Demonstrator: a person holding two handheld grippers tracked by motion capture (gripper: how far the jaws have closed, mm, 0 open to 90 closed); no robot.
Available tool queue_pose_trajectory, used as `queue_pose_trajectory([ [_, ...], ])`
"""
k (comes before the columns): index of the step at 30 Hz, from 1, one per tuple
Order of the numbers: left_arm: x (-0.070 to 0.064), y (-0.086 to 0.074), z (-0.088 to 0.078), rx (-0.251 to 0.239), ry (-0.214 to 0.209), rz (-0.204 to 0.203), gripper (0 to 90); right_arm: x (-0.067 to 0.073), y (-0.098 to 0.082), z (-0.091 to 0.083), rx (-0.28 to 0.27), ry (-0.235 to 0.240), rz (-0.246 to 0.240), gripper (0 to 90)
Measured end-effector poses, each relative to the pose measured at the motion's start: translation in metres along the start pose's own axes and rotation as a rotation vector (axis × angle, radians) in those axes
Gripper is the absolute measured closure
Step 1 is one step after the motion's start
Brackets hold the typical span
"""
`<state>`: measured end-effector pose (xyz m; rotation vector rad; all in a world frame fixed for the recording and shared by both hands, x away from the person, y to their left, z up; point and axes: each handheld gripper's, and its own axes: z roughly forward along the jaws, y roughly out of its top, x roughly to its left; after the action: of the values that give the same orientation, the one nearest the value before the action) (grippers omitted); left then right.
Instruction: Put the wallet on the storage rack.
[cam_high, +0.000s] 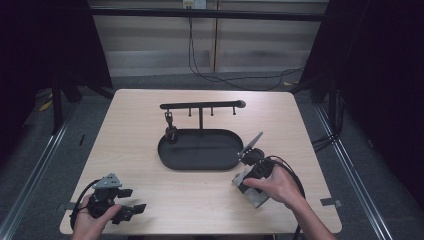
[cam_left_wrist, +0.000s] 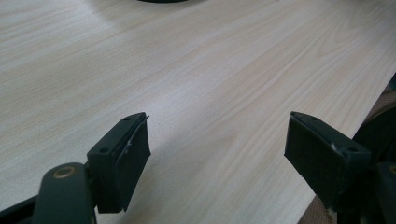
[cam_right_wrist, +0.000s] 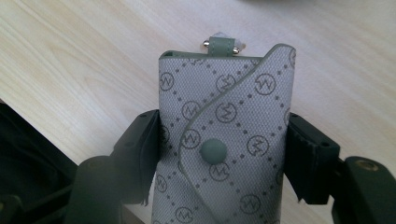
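Grey patterned fabric sits nearest the lens in the right gripper view: a key pouch (cam_right_wrist: 224, 140) with a snap button on its flap and a small loop with metal rivets at its top end. The right gripper (cam_right_wrist: 224, 154) pinches this pouch across its width, one black jaw pressed against each side. In the high view the same pouch (cam_high: 248, 187) sits just off the right end of the black oval tray (cam_high: 200, 162), under the person's right hand (cam_high: 277, 185), close above or on the wooden table (cam_high: 150, 150); whether it has cleared the surface cannot be told.

A rack (cam_high: 202, 106) with a horizontal bar and short pegs rises from the back of the tray, and one dark item (cam_high: 171, 131) already hangs at the bar's left end, down over the tray's left part.

The left gripper (cam_high: 131, 200) rests well to the left of the tray near the table's front edge, its jaws spread wide with nothing but bare wood between them, as the left gripper view shows.

The step in hand looks like the pick-up of the pouch, with the grip made. The likely next move is to carry it up over the tray to a free peg on the bar, which calls for turning the pouch so its top loop meets the peg. The flat grip across soft fabric may let the pouch slip or twist.
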<state>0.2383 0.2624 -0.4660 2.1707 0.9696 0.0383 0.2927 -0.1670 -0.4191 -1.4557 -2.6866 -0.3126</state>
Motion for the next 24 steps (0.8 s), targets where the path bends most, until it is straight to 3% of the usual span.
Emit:
queue_pose_trajectory([
  [10,0.0,0.001,0.002,0.007,-0.014,0.014,21.8,-0.004,0.006,-0.015,-0.005,-0.011,0.006,35.2],
  [24,0.0,0.001,-0.001,0.005,-0.014,0.035,20.9,-0.008,0.019,-0.035,-0.06,-0.023,0.021,35.1],
])
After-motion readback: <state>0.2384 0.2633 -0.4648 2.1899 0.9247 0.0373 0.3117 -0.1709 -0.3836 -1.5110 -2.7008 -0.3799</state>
